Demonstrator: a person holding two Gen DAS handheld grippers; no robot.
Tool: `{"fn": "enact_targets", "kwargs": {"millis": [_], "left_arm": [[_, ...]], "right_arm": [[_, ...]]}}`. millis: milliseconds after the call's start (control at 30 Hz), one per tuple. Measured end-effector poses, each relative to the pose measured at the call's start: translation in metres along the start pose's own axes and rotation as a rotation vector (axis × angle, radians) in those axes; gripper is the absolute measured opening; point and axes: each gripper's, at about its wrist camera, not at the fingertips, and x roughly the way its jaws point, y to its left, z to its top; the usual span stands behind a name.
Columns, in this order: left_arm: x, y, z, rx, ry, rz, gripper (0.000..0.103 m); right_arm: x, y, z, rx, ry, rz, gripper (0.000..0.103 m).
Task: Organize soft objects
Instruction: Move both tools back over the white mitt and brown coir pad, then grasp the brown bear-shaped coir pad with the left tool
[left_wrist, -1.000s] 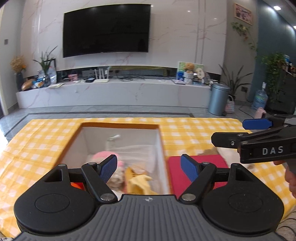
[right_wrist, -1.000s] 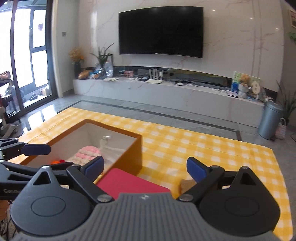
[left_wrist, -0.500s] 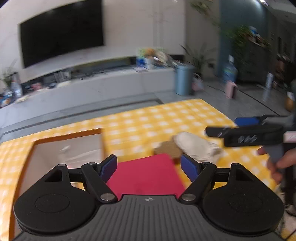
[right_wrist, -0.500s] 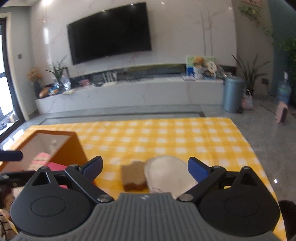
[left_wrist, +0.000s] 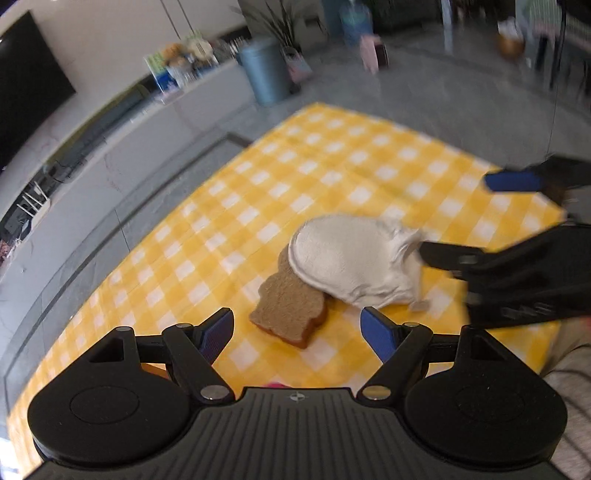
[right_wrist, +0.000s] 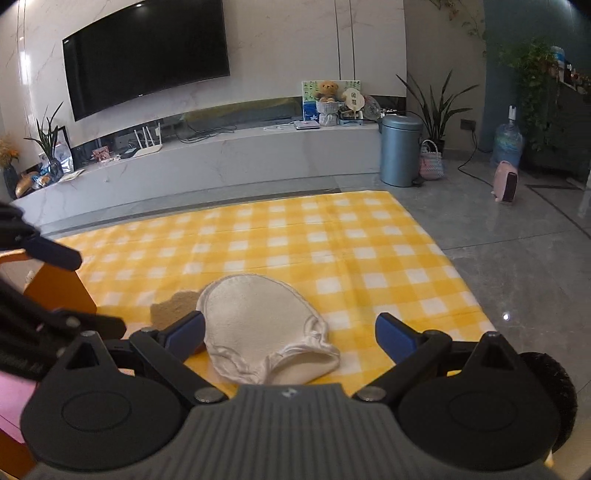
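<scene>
We hold the left gripper (left_wrist: 297, 330) with its blue-padded jaws spread wide and nothing between them, hovering over the yellow checked cloth (left_wrist: 325, 155). Just ahead of it lies a brown bread-shaped soft toy (left_wrist: 290, 308), and overlapping that toy's far edge is a white fabric mitt (left_wrist: 351, 266), lying flat with its gathered opening turned toward the right gripper (right_wrist: 290, 332). Our right gripper is also spread wide and empty, with the mitt (right_wrist: 258, 325) lying on the cloth between and just beyond its fingertips and the brown toy (right_wrist: 171, 308) peeking out at the mitt's left side. At the left edge of the right wrist view we see an orange box wall (right_wrist: 59, 290) and a pink surface (right_wrist: 14, 397). We can read no brand or lettering on either gripper or on the soft things; the left wrist view is blurred.
</scene>
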Motion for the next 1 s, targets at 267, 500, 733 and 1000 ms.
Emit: {"fn": "enact_targets", "kwargs": {"millis": [267,500,733,1000], "left_arm": [[0.05,0.013,0.014,0.129,0.079,-0.054,0.092],[0.09,0.013,0.025,0.148,0.144,-0.065,0.092],[0.128,0.011,0.034,0.15,0.255,-0.101,0.092],[0.155,0.01,0.042,0.187,0.31,-0.134,0.092]], "right_arm": [[0.006,0.001,0.0,-0.038,0.006,-0.066,0.097],[0.011,0.004,-0.006,-0.072,0.008,-0.112,0.098],[0.022,-0.01,-0.008,-0.027,0.044,-0.176,0.098],[0.026,-0.003,-0.008,-0.074,0.052,-0.204,0.098]]}}
